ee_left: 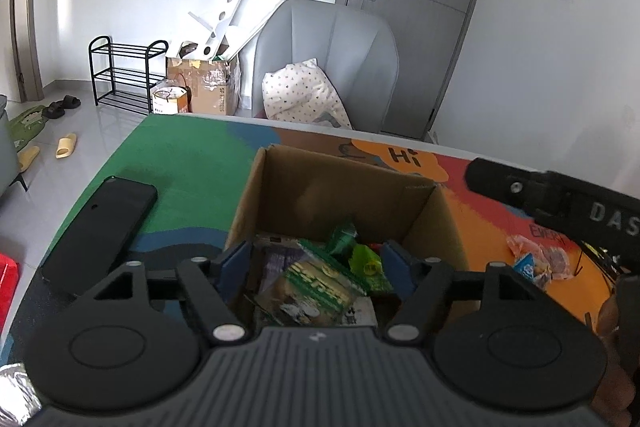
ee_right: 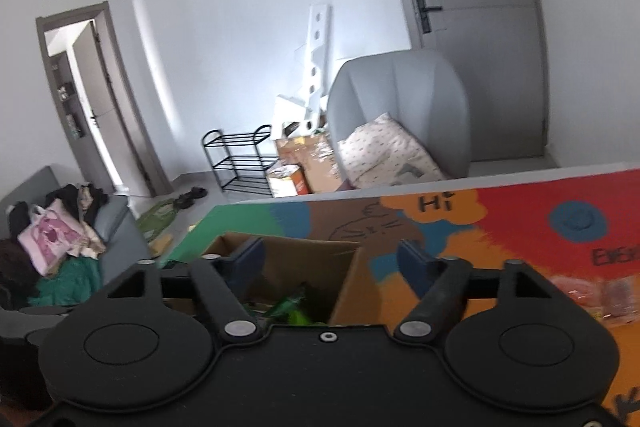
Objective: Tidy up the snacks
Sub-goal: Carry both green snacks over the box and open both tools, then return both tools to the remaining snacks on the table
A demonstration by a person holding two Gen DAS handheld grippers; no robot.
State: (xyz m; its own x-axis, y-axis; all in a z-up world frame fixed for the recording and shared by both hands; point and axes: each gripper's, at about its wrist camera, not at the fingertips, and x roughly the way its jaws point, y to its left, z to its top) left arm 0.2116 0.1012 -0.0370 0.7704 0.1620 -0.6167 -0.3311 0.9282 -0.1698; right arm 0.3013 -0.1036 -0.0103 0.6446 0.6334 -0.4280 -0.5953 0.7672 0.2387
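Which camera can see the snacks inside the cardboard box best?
The left wrist view. It looks down into the cardboard box, so the green snack packets show sharp between the open left gripper. The right wrist view is blurry and catches only a few green bits.

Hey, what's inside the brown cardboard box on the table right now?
The brown cardboard box holds a loose pile of snack packets: a green-and-yellow packet on top, a bright green wrapper and a purple packet beside it. Whatever lies beneath them, and the box floor, is covered.
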